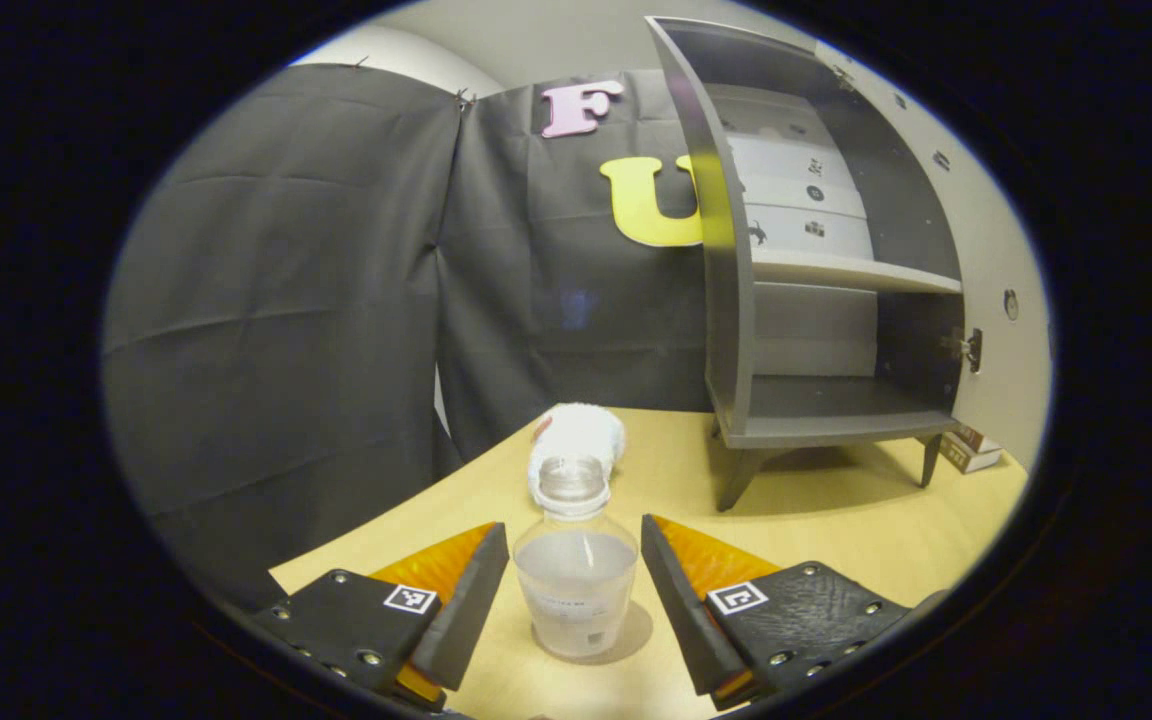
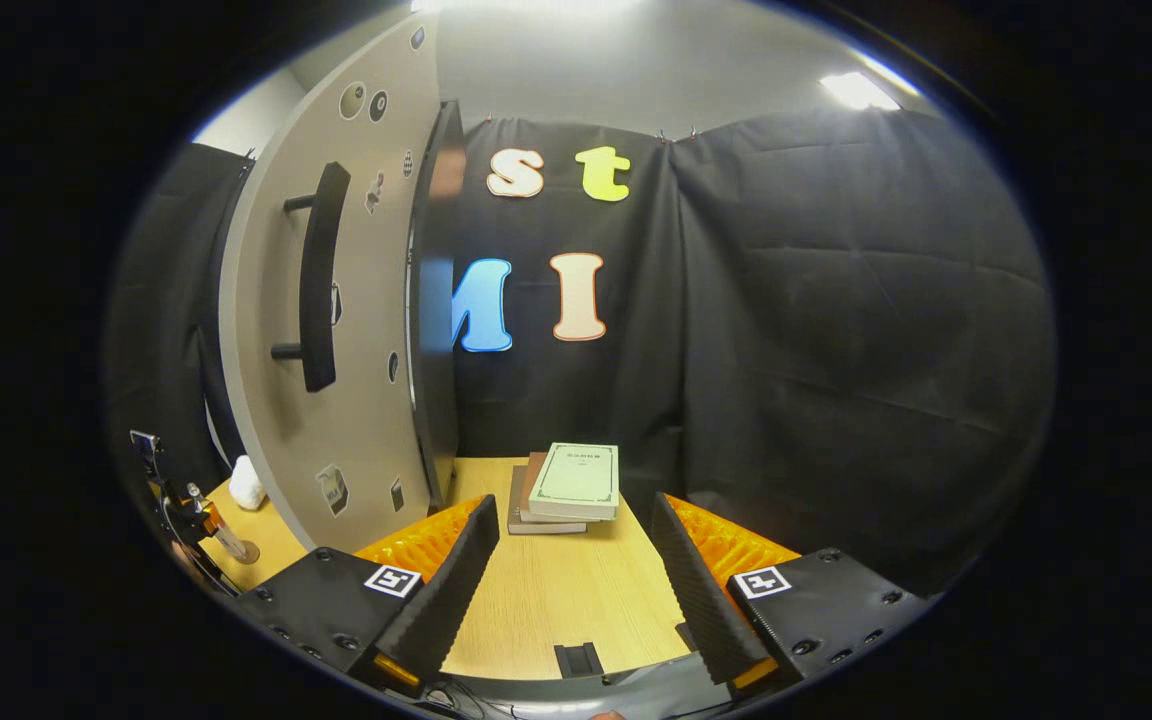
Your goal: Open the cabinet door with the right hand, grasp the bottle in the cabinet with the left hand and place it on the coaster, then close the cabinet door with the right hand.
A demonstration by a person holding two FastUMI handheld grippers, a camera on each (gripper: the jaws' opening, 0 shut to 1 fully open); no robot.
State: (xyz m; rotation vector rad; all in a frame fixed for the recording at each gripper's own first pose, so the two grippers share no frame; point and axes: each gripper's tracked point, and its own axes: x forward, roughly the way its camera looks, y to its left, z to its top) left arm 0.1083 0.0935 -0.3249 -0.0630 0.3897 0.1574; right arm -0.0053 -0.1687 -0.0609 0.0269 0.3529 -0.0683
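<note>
A clear bottle (image 1: pixel 576 585) with liquid in it stands upright on the wooden table (image 1: pixel 836 530), between the fingers of my left gripper (image 1: pixel 572 532). That gripper is open, with a narrow gap on each side of the bottle. What looks like a round coaster (image 1: pixel 638 640) peeks out under the bottle. The grey cabinet (image 1: pixel 816 425) stands behind on the right, its door (image 1: pixel 996 250) swung wide and its lower shelf bare. In the right gripper view, the open door (image 2: pixel 356 330) with its black handle (image 2: pixel 316 280) rises to the left of my right gripper (image 2: pixel 574 505), which is open and holds nothing.
A white fluffy cloth (image 1: pixel 581 430) lies just behind the bottle. A stack of books (image 2: pixel 566 485) rests on the table beyond the right gripper. A small box (image 1: pixel 971 450) sits behind the cabinet's legs. The table edge runs near the black cloth wall.
</note>
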